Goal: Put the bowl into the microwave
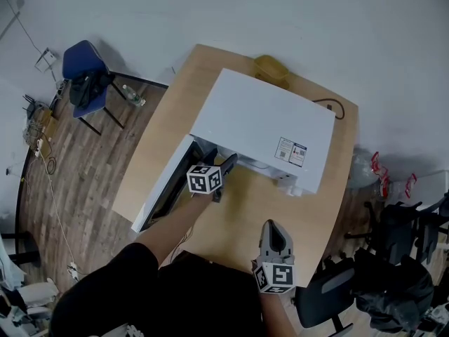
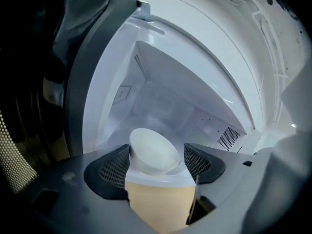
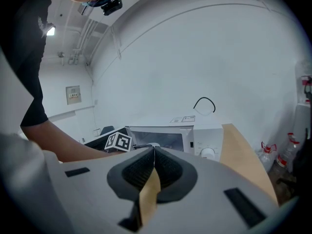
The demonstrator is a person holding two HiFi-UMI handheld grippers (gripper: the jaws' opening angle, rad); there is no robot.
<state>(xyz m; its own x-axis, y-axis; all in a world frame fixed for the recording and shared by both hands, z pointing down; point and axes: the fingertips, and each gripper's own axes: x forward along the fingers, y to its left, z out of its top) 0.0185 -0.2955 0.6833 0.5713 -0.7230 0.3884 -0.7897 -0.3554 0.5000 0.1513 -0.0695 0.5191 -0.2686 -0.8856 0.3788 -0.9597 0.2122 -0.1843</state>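
Note:
The white bowl [image 2: 153, 152] sits tilted between the mesh pads [image 2: 113, 168] of my left gripper [image 2: 156, 161], at the mouth of the open white microwave [image 1: 263, 128]. The jaws stand wide apart and press on the bowl's sides. Behind the bowl lies the lit white cavity [image 2: 161, 106]. In the head view the left gripper [image 1: 223, 174] reaches into the opening beside the door [image 1: 165, 188], which swings out to the left; the bowl is hidden there. My right gripper [image 1: 272, 229] hovers over the table's near edge, shut and holding nothing. It [image 3: 154, 152] faces the microwave [image 3: 195, 138].
The microwave stands on a rounded wooden table [image 1: 231, 230]. A yellow object [image 1: 271, 67] and a black cable [image 1: 331, 105] lie behind it. A blue chair [image 1: 84, 72] stands at far left, black chairs [image 1: 393, 258] and plastic bottles [image 1: 382, 170] at right.

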